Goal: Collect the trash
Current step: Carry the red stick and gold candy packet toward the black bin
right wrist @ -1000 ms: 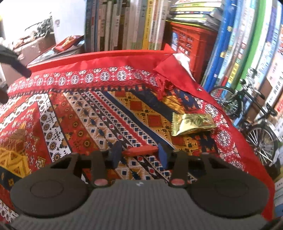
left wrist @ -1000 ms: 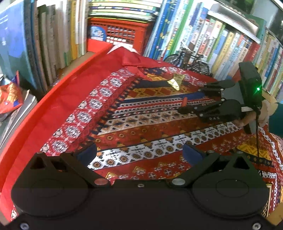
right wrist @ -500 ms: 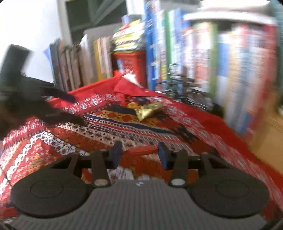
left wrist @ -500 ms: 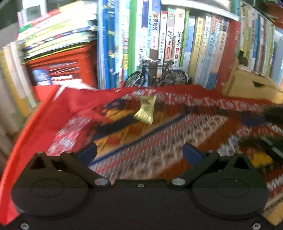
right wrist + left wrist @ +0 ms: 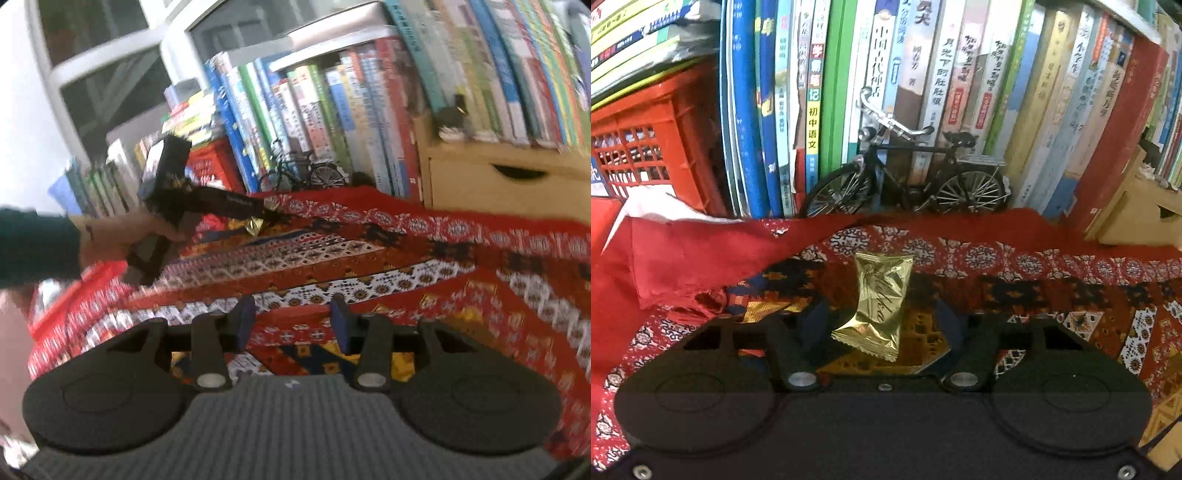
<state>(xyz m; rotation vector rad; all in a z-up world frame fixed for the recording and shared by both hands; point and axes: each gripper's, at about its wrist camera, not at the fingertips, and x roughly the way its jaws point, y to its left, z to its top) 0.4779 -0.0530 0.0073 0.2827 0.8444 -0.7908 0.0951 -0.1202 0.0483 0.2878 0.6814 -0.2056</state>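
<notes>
The red crate (image 5: 646,147) stands at the far left corner of the table (image 5: 1034,288), and a flap of the patterned cloth (image 5: 683,251) is folded back in front of it. We treat this raised fold as the left limit of free travel.

The gold wrapper (image 5: 881,295) lies flat on the cloth near the far edge of the table. The left hand-held gripper (image 5: 879,317) straddles it, tilted down, so the pads can meet the crinkled foil from both sides. Its jaws have just been closing. The wrapper sits between them, but a gap shows on each side, so we judge that it is not yet gripped.

Beyond the far edge, the model bicycle (image 5: 905,177) leans against the row of books (image 5: 960,92). We judge that room is tight there and that lifting clear is safer than pushing forward. A cardboard box (image 5: 1137,218) closes the far right.

The right hand-held gripper (image 5: 291,325) hovers over the open middle of the table, well apart from the wrapper. Its jaws stand partly apart. We cannot tell whether they clamp anything, because of blur and the red cloth behind.
</notes>
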